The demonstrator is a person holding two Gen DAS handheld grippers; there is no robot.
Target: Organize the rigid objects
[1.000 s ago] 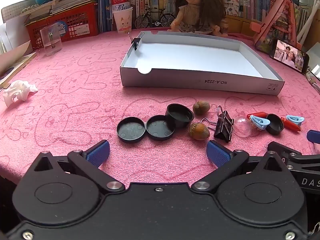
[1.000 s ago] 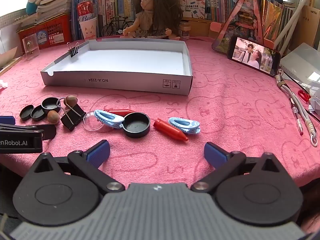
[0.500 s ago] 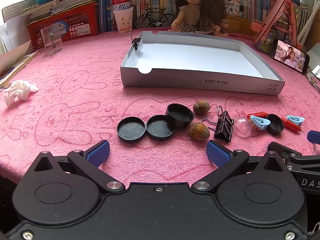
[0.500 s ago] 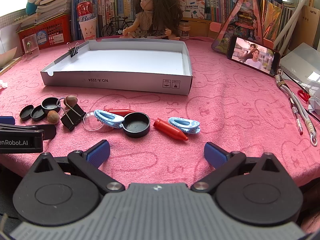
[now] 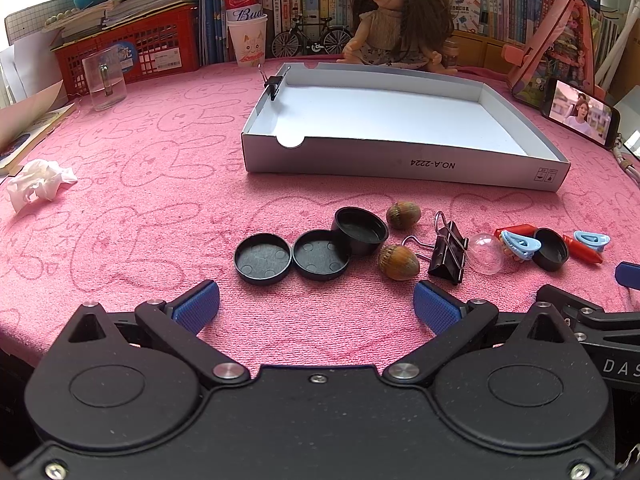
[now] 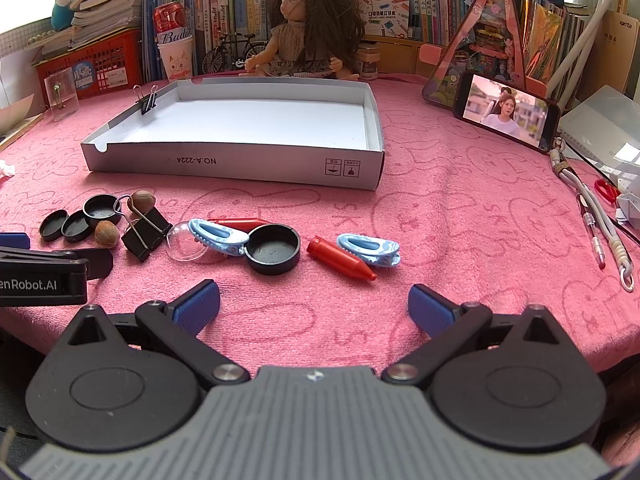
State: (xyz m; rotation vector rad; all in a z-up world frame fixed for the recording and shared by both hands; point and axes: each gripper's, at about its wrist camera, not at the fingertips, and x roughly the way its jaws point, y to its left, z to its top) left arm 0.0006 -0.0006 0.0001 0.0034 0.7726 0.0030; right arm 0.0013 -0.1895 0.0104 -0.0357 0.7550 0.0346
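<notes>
While nothing has shifted, both tongs (image 5: 316, 304) (image 6: 314, 304) stay open.

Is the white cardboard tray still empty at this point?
Nearly empty: the tray shows a bare white floor, with only a small binder clip clamped on its left wall. The loose items lie outside it.

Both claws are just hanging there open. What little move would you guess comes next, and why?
Probably the left claw eases forward over the nearest black cap to pick it up. It is open, holds nothing, and the cap lies just ahead, while the white box has nothing lying in it.
</notes>
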